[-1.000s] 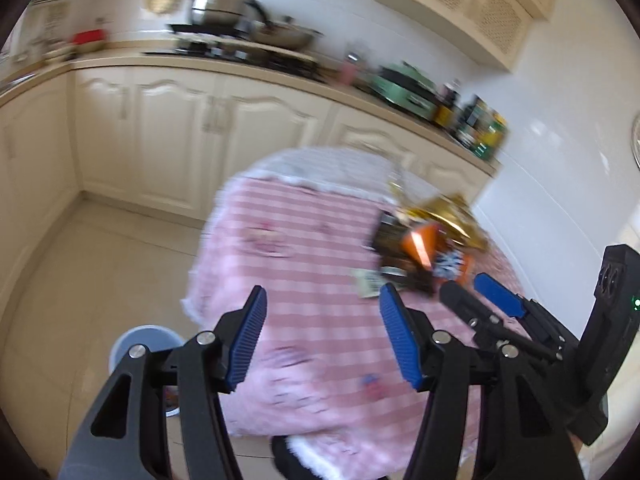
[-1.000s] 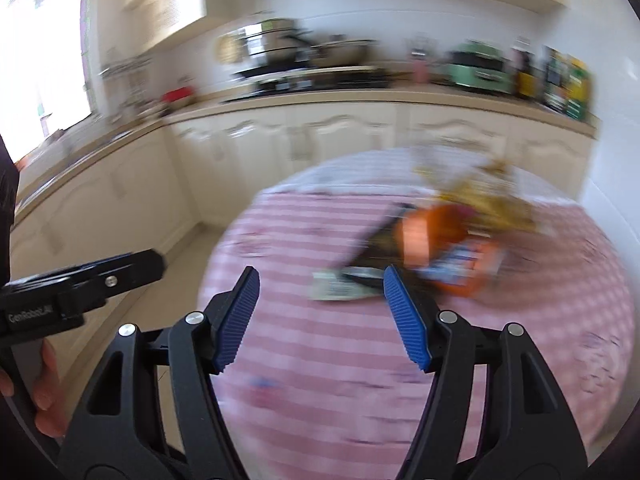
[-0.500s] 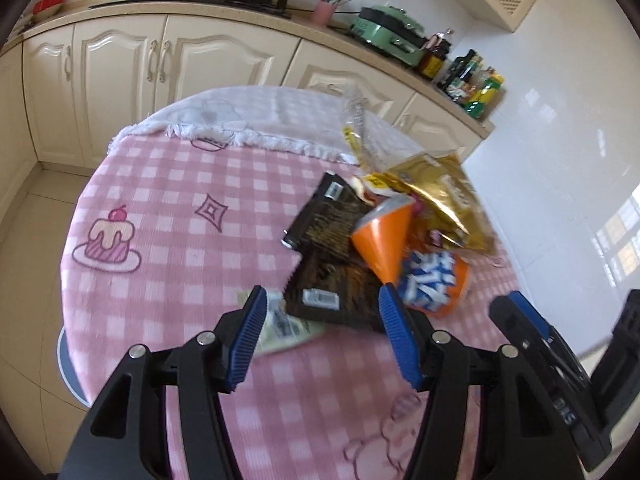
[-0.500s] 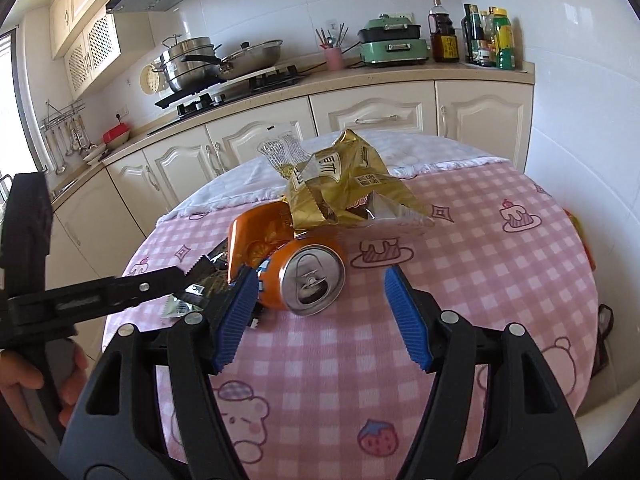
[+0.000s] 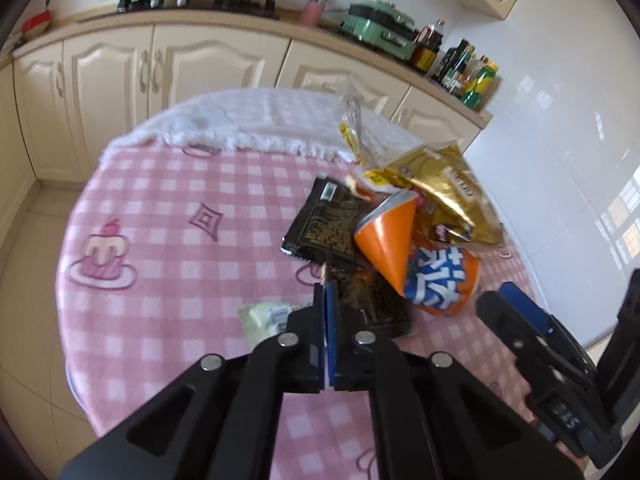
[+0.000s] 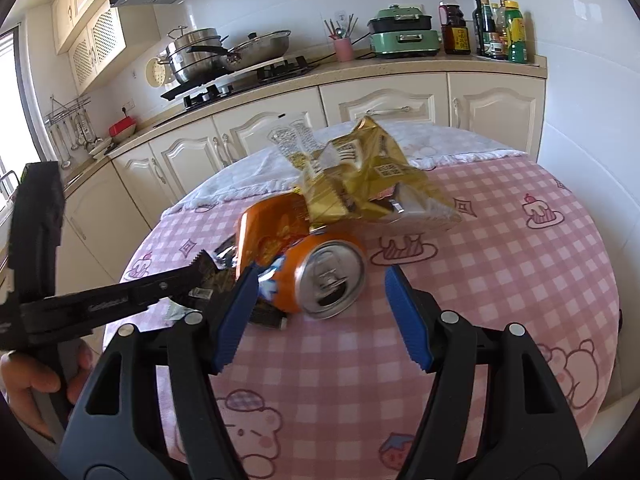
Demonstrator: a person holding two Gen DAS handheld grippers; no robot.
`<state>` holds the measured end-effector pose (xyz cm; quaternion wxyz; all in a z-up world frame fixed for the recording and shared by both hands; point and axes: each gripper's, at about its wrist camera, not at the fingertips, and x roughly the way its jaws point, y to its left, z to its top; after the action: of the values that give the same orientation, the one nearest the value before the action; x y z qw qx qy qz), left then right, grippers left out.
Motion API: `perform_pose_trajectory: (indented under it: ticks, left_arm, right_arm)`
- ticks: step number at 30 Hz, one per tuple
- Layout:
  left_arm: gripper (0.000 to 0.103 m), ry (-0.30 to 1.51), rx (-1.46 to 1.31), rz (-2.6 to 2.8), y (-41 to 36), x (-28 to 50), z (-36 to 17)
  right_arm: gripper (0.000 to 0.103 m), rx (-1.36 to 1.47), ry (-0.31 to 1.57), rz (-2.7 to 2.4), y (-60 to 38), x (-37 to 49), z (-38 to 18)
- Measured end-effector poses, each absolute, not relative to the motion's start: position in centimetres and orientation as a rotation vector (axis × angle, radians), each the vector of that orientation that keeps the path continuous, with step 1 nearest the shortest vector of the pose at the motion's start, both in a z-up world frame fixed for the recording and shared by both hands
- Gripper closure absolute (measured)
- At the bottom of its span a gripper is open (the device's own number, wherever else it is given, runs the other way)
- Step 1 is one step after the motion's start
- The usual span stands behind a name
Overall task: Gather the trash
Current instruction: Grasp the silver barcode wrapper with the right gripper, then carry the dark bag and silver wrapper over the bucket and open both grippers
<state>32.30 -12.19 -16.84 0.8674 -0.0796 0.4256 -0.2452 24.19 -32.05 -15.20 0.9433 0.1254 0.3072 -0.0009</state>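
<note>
Trash lies heaped on a round table with a pink checked cloth [image 5: 168, 264]: a crushed orange can [image 6: 320, 276], also in the left wrist view [image 5: 440, 284], two black wrappers [image 5: 328, 224], a gold bag [image 5: 448, 192] and a small pale packet [image 5: 264, 316]. My left gripper [image 5: 326, 292] is shut, its tips at the edge of the nearer black wrapper [image 5: 372, 304]; I cannot tell if it pinches it. My right gripper [image 6: 324, 312] is open, its pads on either side of the can, just short of it.
Cream kitchen cabinets [image 6: 384, 108] with a hob, pots [image 6: 200, 56], a green cooker [image 6: 404, 36] and bottles [image 6: 500, 28] run behind the table. A white wall [image 5: 560, 160] stands to the right. Tiled floor [image 5: 24, 280] lies left of the table.
My left gripper has closed from wide open and moved in to the black wrapper. My right gripper has moved closer to the orange can and stays open.
</note>
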Motion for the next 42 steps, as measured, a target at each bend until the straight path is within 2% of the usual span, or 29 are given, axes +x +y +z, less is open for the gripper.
perform_pose_trajectory:
  ticks: [13, 18, 22, 27, 29, 30, 31, 32, 37, 42]
  left_arm:
    - [0.103, 0.713, -0.233, -0.425, -3.3, 26.8, -12.3]
    - [0.103, 0.687, -0.266, -0.348, 0.8, 26.2, -12.1]
    - [0.103, 0.675, -0.318, -0.305, 3.4, 26.4, -12.4]
    - [0.103, 0.676, -0.344, -0.3, 4.5, 26.9, -12.7]
    - [0.103, 0.677, -0.349, -0.305, 4.5, 27.1, -12.9]
    - [0.103, 0.679, -0.352, -0.308, 4.5, 27.3, -13.0]
    - [0.103, 0.68, -0.355, -0.311, 4.4, 27.3, -13.0]
    - [0.103, 0.68, -0.358, -0.315, 4.3, 27.4, -13.1]
    - [0.103, 0.678, -0.365, -0.331, 4.1, 27.3, -13.2]
    - [0.103, 0.662, -0.392, -0.329, 5.4, 26.6, -13.1]
  right_arm:
    - [0.038, 0.272, 0.743, 0.132, -25.3, 25.6, -16.6]
    - [0.036, 0.239, 0.826, 0.137, -22.8, 28.2, -17.9]
    - [0.03, 0.202, 0.85, 0.11, -22.0, 30.2, -18.0]
    - [0.03, 0.143, 0.894, 0.078, -21.0, 31.8, -18.1]
    - [0.038, 0.095, 0.9, 0.047, -20.4, 32.0, -18.2]
    - [0.053, 0.083, 0.897, 0.037, -20.3, 32.0, -18.1]
    - [0.058, 0.084, 0.894, 0.046, -20.3, 32.0, -18.1]
    - [0.059, 0.082, 0.894, 0.049, -20.3, 31.9, -18.1]
    - [0.077, 0.075, 0.877, 0.079, -20.4, 30.8, -17.9]
    - [0.083, 0.065, 0.828, 0.12, -19.2, 29.2, -17.7]
